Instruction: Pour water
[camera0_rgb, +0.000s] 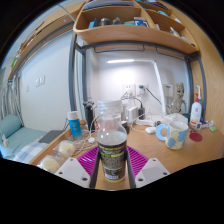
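A clear bottle (112, 150) with a dark label and yellow-green print stands upright between my fingers. My gripper (112, 173) is shut on the bottle, with the magenta pads (88, 160) pressing on its lower part from both sides. Right behind the bottle's top stands a clear glass (106, 110) on the wooden table (150, 150). The bottle's base is hidden below the fingers.
Beyond the fingers to the left are a blue can (74, 122) and a small white cup (67, 148). To the right are a pale mug (176, 133) and a red-and-white bottle (196, 110). A metal pot (130, 108) sits at the back under a wooden shelf (125, 38).
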